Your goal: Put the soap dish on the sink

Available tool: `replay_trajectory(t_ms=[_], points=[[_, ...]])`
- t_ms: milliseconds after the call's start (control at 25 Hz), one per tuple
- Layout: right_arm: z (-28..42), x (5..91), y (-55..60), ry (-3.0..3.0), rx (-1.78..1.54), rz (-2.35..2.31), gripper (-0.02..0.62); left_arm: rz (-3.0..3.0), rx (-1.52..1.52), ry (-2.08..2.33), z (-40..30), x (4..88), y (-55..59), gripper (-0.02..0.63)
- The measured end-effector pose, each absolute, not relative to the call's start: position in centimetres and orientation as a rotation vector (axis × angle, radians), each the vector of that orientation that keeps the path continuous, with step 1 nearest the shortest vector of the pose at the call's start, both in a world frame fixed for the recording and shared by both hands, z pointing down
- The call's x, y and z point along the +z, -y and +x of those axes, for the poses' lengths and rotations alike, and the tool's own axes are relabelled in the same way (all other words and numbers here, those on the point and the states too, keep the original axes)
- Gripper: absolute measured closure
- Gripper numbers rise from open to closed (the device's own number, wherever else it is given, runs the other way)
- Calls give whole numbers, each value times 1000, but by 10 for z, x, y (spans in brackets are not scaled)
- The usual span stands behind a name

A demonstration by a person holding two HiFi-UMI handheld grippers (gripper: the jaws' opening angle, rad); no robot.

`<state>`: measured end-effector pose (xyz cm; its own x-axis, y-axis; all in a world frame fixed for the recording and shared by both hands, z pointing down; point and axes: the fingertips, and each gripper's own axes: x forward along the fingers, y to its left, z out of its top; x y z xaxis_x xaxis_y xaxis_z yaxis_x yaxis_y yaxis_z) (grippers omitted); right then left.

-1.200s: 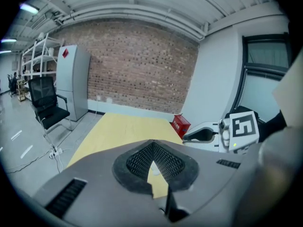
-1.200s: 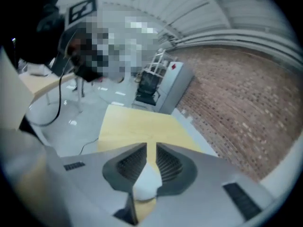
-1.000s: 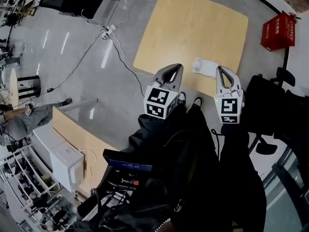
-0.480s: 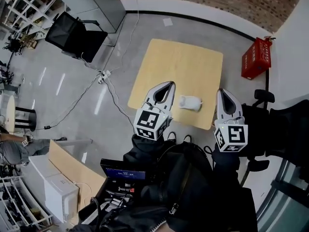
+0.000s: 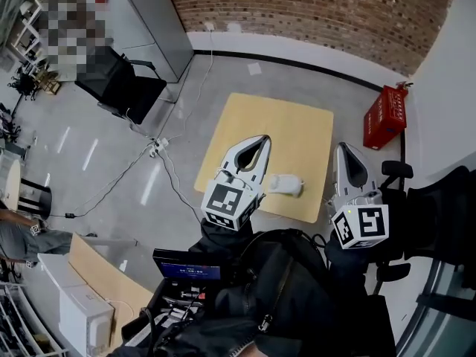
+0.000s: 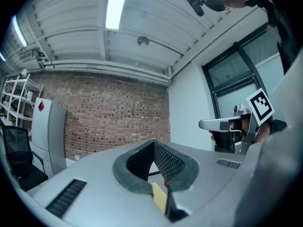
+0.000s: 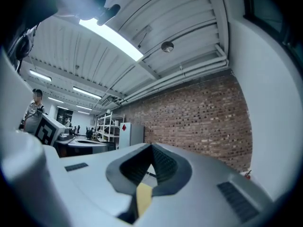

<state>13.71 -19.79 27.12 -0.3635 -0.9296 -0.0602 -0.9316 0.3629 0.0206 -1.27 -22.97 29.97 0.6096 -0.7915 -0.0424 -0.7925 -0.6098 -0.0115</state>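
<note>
Both hand-held grippers have come up since a second ago, and the wooden surface now lies farther beneath them, with the brick wall in sight beyond it. Nearest is the person's dark jacket. Ahead of it the left hand-held gripper and the right hand-held gripper are held out level, side by side and apart. Each has its jaws closed tip to tip with nothing between them. The white soap dish sits on the near edge of the surface, seen between the two grippers and touched by neither. It is too small to tell whether a sink is under it. A red box stands on the floor to the right of the surface, a black chair well off to the left, and a grey cabinet against the wall.
</note>
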Motion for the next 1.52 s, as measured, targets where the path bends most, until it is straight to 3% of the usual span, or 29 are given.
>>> replay_trajectory(t_ms=[1520], points=[[134,263,226,-2575,98,-1738,591,-2861,100,-1320,-5,293,251,604]])
